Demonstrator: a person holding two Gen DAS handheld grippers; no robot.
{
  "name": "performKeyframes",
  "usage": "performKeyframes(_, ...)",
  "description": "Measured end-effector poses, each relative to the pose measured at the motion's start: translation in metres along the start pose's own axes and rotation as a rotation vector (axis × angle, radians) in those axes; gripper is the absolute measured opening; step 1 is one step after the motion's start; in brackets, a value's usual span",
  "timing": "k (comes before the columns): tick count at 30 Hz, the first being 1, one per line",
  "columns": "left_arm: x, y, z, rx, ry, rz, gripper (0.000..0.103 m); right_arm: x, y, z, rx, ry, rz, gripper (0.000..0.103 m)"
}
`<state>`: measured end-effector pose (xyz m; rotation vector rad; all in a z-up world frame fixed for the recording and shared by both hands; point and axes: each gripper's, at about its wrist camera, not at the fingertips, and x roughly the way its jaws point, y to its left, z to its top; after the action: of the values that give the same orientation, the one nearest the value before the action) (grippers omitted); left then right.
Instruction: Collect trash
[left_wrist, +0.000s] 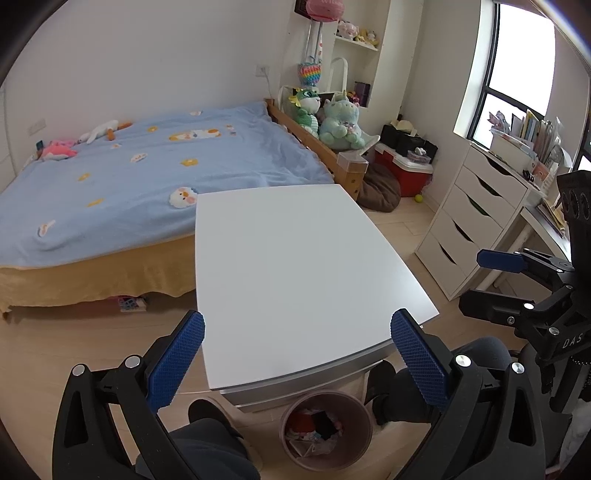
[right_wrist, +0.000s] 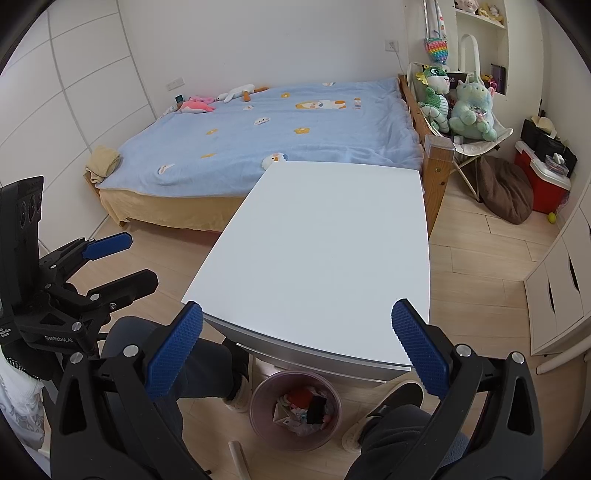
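1. The left gripper (left_wrist: 297, 354) hangs over the near edge of a white table (left_wrist: 295, 258), its blue pads spread wide with nothing between them.
2. The right gripper (right_wrist: 297, 350) is held the same way over the same table — jaws wide apart, empty. Each gripper also shows at the side of the other's view, fingers parted.
3. The trash (right_wrist: 301, 406) — crumpled paper, something red, something black — lies in a round pinkish bin (right_wrist: 258, 413) on the wooden floor, just below the table's near edge and between the person's feet in slippers.
4. The table's front edge overhangs part of the bin's far rim in the left wrist view, so the tabletop stands between the grippers and the bin.
5. Behind the table is a bed with a blue blanket (left_wrist: 147, 166) and a wooden frame; plush toys (left_wrist: 338, 118) sit on a folding chair beside its corner.
6. Further right — a brown beanbag (right_wrist: 506, 192), a red cooler (right_wrist: 541, 184) and a white drawer unit (left_wrist: 469, 225) under the window.
7. A pale wooden stick (right_wrist: 238, 459) pokes up at the bottom of the right wrist view, just beside the bin.
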<state>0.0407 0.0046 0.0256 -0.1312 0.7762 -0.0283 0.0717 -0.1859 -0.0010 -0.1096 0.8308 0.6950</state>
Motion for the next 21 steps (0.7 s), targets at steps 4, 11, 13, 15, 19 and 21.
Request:
performKeyframes(4, 0.0, 0.0, -0.0002, 0.0, 0.0, 0.0, 0.097, 0.0001, 0.0001, 0.0002, 0.0, 0.001, -0.001, 0.1)
performKeyframes(11, -0.0001, 0.0003, -0.0004, 0.0, -0.001, 0.0, 0.097, 0.0006, 0.0003, -0.0004, 0.0, 0.0, 0.001, 0.1)
performKeyframes(13, 0.0, 0.0001, -0.0004, 0.0, 0.0, -0.001, 0.097, 0.0007, 0.0005, -0.0002, 0.001, 0.001, 0.001, 0.1)
performKeyframes(15, 0.0, 0.0004, -0.0005, 0.001, 0.0, -0.001, 0.097, 0.0016, 0.0006, -0.0015, 0.0, 0.002, 0.002, 0.1)
performKeyframes(19, -0.0001, 0.0003, -0.0005, 0.0, 0.0, -0.002, 0.097, 0.0014, 0.0005, -0.0011, 0.0, 0.002, 0.001, 0.1)
performKeyframes(21, -0.0003, -0.0006, -0.0005, 0.0, -0.001, -0.002, 0.097, 0.0014, 0.0005, -0.001, 0.0, 0.002, 0.001, 0.1)
